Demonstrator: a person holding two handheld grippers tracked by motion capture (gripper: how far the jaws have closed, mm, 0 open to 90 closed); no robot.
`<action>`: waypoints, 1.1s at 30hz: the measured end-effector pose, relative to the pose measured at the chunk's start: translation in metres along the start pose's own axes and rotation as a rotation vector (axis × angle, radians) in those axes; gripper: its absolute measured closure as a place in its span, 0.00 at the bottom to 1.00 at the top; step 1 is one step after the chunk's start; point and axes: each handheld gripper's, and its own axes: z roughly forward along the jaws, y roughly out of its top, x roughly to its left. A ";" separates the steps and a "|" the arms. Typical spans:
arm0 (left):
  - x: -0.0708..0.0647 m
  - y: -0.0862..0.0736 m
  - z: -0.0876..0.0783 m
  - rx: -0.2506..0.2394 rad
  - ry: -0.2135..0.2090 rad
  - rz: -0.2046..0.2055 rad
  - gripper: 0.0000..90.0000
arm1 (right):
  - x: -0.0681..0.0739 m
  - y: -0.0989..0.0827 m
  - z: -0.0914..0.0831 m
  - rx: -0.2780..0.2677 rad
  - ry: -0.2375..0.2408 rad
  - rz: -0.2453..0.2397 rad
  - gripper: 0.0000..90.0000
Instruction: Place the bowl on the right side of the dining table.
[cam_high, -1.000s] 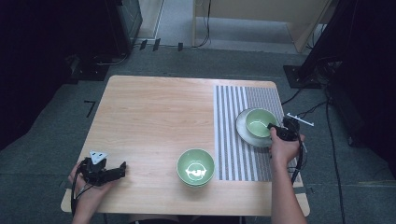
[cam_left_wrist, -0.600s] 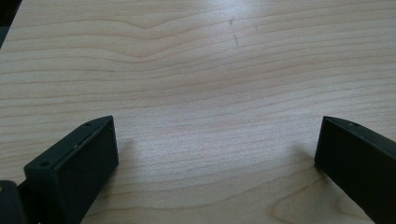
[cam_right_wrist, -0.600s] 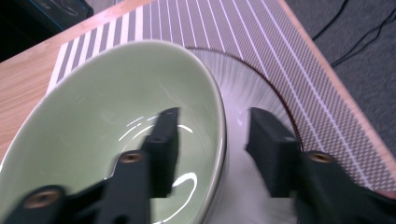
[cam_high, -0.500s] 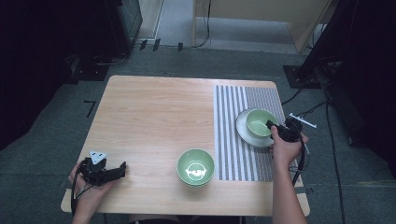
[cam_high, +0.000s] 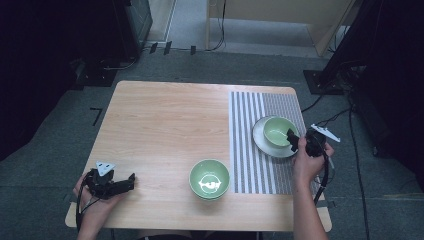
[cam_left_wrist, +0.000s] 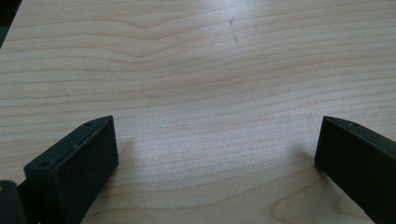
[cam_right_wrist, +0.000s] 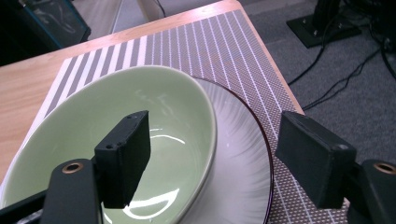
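A pale green bowl (cam_high: 278, 130) (cam_right_wrist: 168, 121) sits in a white plate (cam_high: 264, 145) (cam_right_wrist: 243, 158) on the striped placemat (cam_high: 250, 115). My right gripper (cam_high: 291, 138) (cam_right_wrist: 215, 135) is at the bowl's near right rim. Its jaws have just been opening and now stand open, one inside the bowl and one outside over the plate. The rim lies between them, untouched. A second green bowl (cam_high: 209, 179) with a white pattern inside stands near the table's front edge. My left gripper (cam_high: 131, 180) (cam_left_wrist: 215, 140) rests open on bare wood at the front left, holding nothing.
The wooden table (cam_high: 165, 120) is bare across its left and middle. The placemat covers its right part, close to the right edge. Cables and black stands are on the floor beyond the table's right side.
The right gripper's jaws have spread apart around the bowl's rim, and that hand has edged slightly to the right. The left gripper and both bowls have stayed put.
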 end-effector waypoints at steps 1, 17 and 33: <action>0.000 0.000 0.000 0.000 0.000 0.000 0.00 | 0.000 -0.001 -0.001 -0.003 0.011 -0.006 0.26; 0.000 0.000 0.000 -0.001 0.000 0.000 0.00 | 0.007 -0.010 -0.016 -0.032 0.095 -0.092 0.18; 0.000 0.000 0.000 0.000 0.000 0.000 0.00 | 0.007 -0.016 -0.035 -0.046 0.139 -0.103 0.18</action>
